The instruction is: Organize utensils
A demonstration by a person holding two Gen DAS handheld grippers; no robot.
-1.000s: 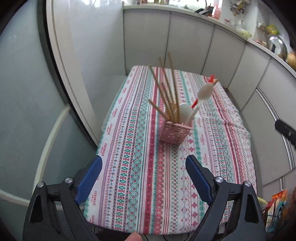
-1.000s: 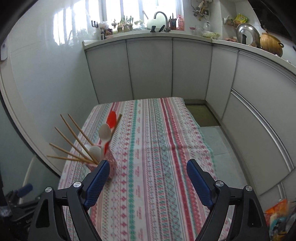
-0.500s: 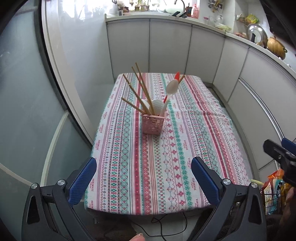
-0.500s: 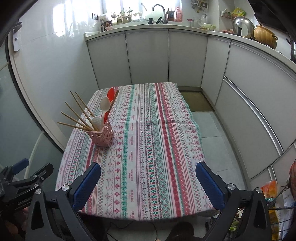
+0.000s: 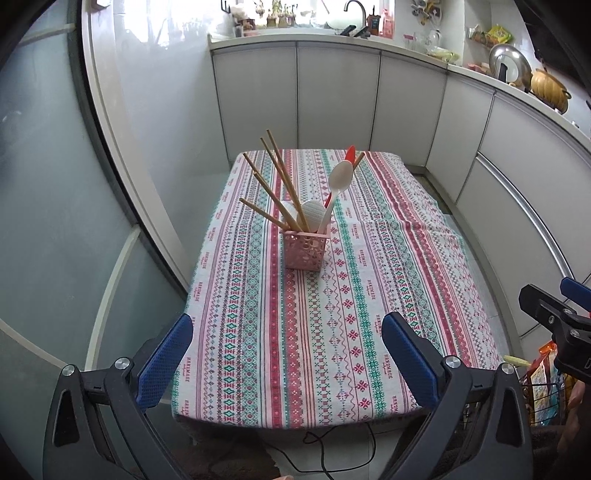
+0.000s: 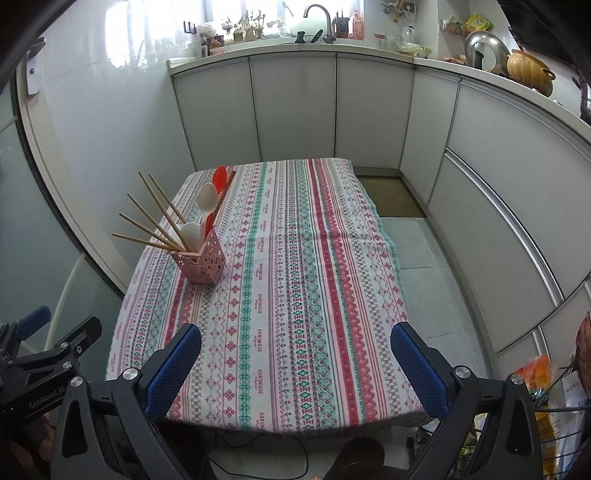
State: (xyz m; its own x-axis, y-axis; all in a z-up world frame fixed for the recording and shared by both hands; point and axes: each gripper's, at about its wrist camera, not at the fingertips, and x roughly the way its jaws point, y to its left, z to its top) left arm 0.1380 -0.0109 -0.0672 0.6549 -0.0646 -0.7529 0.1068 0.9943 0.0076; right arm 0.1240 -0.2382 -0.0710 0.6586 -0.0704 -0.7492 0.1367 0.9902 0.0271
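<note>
A pink perforated utensil holder (image 5: 306,249) stands on the striped tablecloth (image 5: 347,306), left of the table's middle. It also shows in the right wrist view (image 6: 201,260). It holds several wooden chopsticks (image 5: 275,177), a white spoon (image 5: 338,184), a white rice paddle (image 5: 312,212) and a red spoon (image 5: 349,153). My left gripper (image 5: 286,363) is open and empty, above the table's near edge. My right gripper (image 6: 295,371) is open and empty, also near that edge. Each gripper shows at the side of the other's view.
White cabinets (image 6: 295,110) run along the back and right walls, with a sink and faucet (image 6: 317,14) and pots (image 6: 528,70) on the counter. A glass door (image 5: 44,184) is to the left. A cable (image 5: 325,443) and snack bags (image 6: 535,376) lie low near the table.
Both grippers have pulled back and up from the holder toward the table's near edge. The holder now looks smaller and farther away. Both stayed open.
</note>
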